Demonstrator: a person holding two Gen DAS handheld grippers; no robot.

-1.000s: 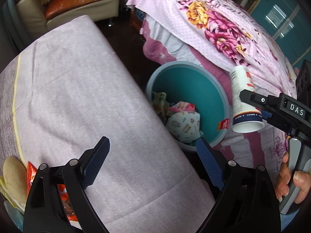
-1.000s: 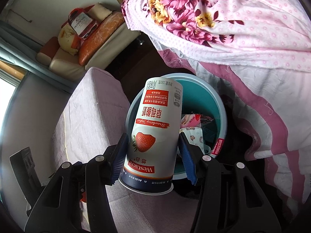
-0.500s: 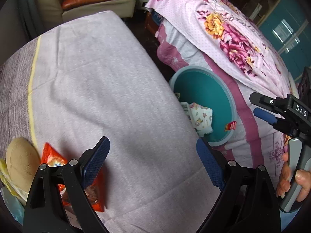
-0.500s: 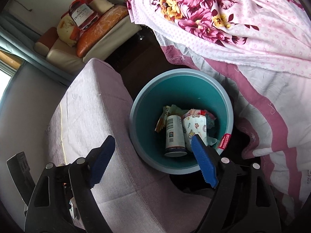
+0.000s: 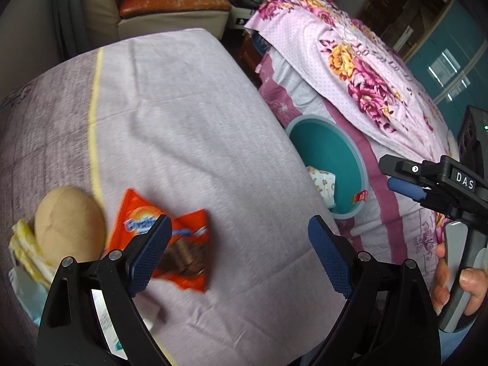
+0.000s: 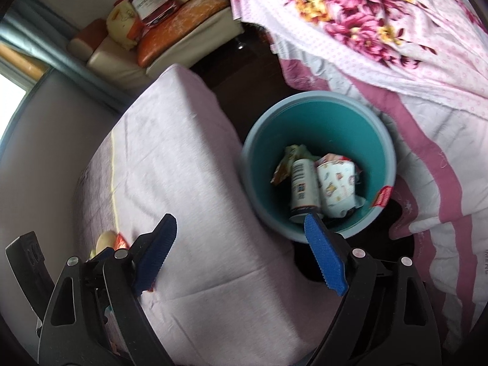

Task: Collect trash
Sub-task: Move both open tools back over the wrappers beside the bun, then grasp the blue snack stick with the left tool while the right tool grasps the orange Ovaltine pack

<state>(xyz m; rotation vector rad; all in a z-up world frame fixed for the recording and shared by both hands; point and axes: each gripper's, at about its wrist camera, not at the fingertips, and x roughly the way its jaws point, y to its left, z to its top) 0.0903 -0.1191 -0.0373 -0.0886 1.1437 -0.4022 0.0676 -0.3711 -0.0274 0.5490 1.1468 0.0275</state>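
Note:
The teal bin (image 6: 305, 99) stands on the floor between the table and the bed. In it lie a white yoghurt cup (image 6: 302, 189), a patterned paper cup (image 6: 335, 189) and crumpled wrappers. My right gripper (image 6: 241, 244) hangs over the table's edge beside the bin, its jaws opening with nothing between them; it also shows in the left wrist view (image 5: 405, 187). My left gripper (image 5: 241, 253) is open over the lilac tablecloth (image 5: 189, 122). An orange snack wrapper (image 5: 186, 231) lies flat under its left finger, untouched. The bin (image 5: 360, 164) is to the right.
A round bun (image 5: 70, 216) and yellowish paper (image 5: 23, 244) lie at the table's left edge, with white packaging (image 5: 106, 314) below the left gripper. The floral-quilted bed (image 5: 366, 70) crowds the bin's far side. A sofa (image 5: 170, 3) stands behind. A hand (image 5: 466, 286) grips the right handle.
The right gripper opened and the yoghurt cup dropped into the bin. Both grippers slid left over the table, bringing the orange wrapper and bun into view.

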